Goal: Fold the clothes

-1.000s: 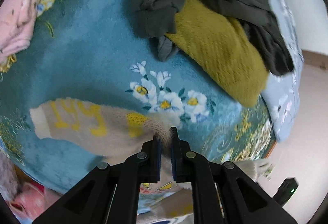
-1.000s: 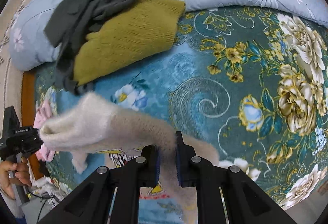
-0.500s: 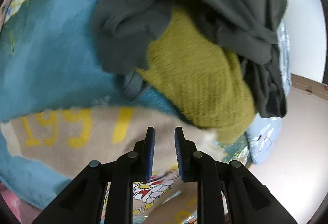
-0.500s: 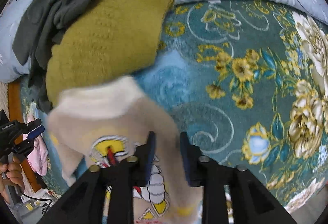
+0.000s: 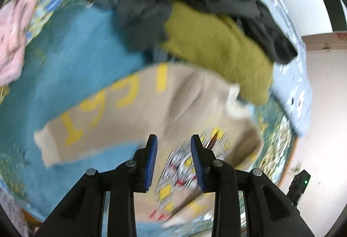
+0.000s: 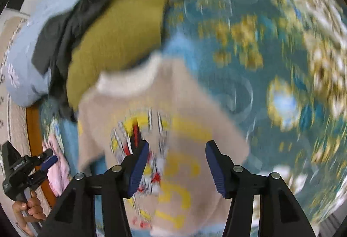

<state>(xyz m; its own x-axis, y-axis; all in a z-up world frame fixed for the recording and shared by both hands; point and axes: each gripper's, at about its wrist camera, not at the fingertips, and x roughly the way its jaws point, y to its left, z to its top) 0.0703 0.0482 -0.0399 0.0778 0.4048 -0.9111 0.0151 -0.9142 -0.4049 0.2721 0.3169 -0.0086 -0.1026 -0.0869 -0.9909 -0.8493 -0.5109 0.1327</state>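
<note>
A beige knitted sweater with yellow lettering and a cartoon print [image 5: 184,107] lies spread on a bed's teal floral blanket [image 5: 71,57], directly beneath both tongs. The left tongs [image 5: 172,158] are opening, nothing pinched between their blue pads. The right tongs [image 6: 177,166] are opening wider, also empty above the sweater's print. Beyond the tongs, touching the sweater's collar, lies a mustard knitted garment [image 6: 121,42] under a dark grey garment [image 6: 71,22].

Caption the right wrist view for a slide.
Right tool opening above a beige sweater spread on the floral blanket.
</note>
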